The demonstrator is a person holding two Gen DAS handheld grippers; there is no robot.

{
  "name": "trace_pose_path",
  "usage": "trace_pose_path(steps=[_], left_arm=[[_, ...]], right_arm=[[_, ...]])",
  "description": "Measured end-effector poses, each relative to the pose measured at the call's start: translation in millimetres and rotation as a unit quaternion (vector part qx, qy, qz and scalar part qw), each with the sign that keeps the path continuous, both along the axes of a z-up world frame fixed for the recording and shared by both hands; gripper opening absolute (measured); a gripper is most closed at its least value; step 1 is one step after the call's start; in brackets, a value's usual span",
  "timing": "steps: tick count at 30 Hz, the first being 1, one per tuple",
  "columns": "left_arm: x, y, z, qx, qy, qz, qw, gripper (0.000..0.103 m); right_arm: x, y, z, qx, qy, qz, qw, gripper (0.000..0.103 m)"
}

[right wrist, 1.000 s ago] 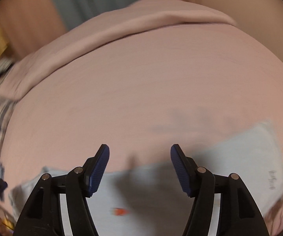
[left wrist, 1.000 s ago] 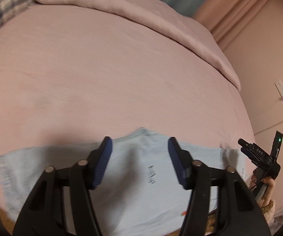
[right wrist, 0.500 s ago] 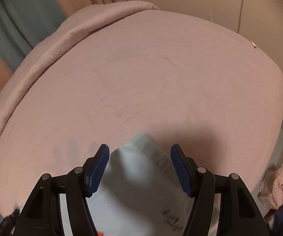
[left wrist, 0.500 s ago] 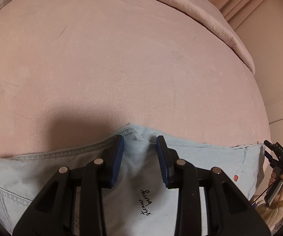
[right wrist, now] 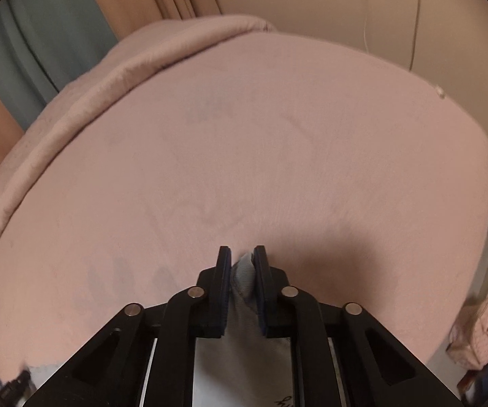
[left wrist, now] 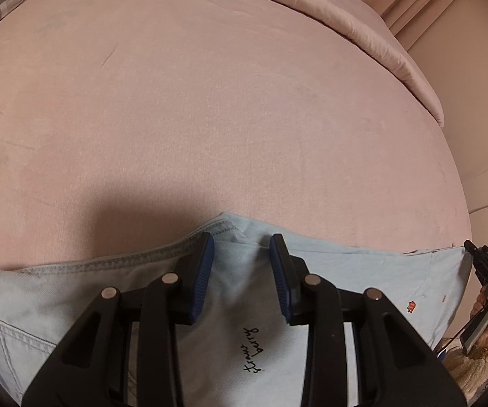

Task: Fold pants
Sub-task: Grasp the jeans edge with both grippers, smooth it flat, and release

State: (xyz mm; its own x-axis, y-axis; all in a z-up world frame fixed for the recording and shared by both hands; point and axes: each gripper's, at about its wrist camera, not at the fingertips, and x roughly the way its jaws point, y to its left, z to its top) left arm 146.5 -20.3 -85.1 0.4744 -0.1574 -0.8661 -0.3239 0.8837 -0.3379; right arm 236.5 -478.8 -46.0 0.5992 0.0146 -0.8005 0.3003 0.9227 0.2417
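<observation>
Your right gripper [right wrist: 241, 264] is closing, its pads already pinching a corner of the pale blue pants [left wrist: 362, 271]. Your left gripper [left wrist: 242, 257] straddles a raised fold at their far edge; whether it's clamped is hard to tell. The pants lie along the pink bed's [left wrist: 210, 101] near edge, cut off below.

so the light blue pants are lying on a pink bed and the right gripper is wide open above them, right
Not quite. The right wrist view shows the right gripper closed, with a fold of the light blue pants pinched between its jaws. The pants do lie on the pink bed.
</observation>
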Motion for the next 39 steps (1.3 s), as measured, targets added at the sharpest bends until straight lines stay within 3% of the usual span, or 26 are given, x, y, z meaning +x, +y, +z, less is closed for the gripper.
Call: trace_pose_path(steps=[10, 16, 17, 19, 20, 21, 26, 36, 37, 39], left_arm=[[-0.3, 1.5, -0.2, -0.001, -0.001, 0.0, 1.0, 0.034], [-10.6, -4.6, 8.8, 0.016, -0.002, -0.003, 0.9999, 0.037], [-15.0, -6.5, 12.8, 0.015, -0.002, -0.006, 0.9999, 0.04], [-22.8, -9.1, 19.2, 0.01, -0.007, -0.012, 0.9998, 0.047], [-28.7, -11.1, 23.9, 0.007, -0.011, -0.016, 0.9998, 0.053], [-35.7, -13.3, 28.4, 0.005, -0.016, -0.019, 0.9997, 0.061], [-67.7, -25.0, 37.5, 0.009, -0.025, -0.037, 0.999, 0.065], [-104.6, -37.1, 15.0, 0.02, 0.008, -0.055, 0.9982, 0.065], [-105.7, -36.7, 11.7, 0.014, 0.013, -0.055, 0.9983, 0.065], [-108.1, -37.4, 5.0, 0.009, 0.02, -0.058, 0.998, 0.065]], right_arm=[[17.4, 0.1, -32.9, 0.005, 0.03, -0.011, 0.999, 0.008], [11.0, -0.9, -25.1, -0.004, 0.025, -0.009, 1.0, 0.01], [8.5, -1.8, -21.8, 0.0, 0.02, -0.006, 1.0, 0.016], [-5.7, -5.7, -11.6, -0.006, 0.015, -0.008, 1.0, 0.039], [-11.9, -7.0, -7.3, -0.009, 0.009, -0.011, 1.0, 0.055], [-22.8, -9.1, -0.8, -0.012, -0.002, -0.012, 1.0, 0.058], [-64.6, -18.1, 9.4, -0.015, 0.0, -0.011, 1.0, 0.058], [-110.8, -29.5, -17.8, -0.019, 0.039, -0.022, 0.999, 0.058], [-112.0, -30.5, -21.2, -0.013, 0.043, -0.023, 0.999, 0.057], [-113.2, -30.6, -27.2, -0.001, 0.052, -0.017, 0.998, 0.044]])
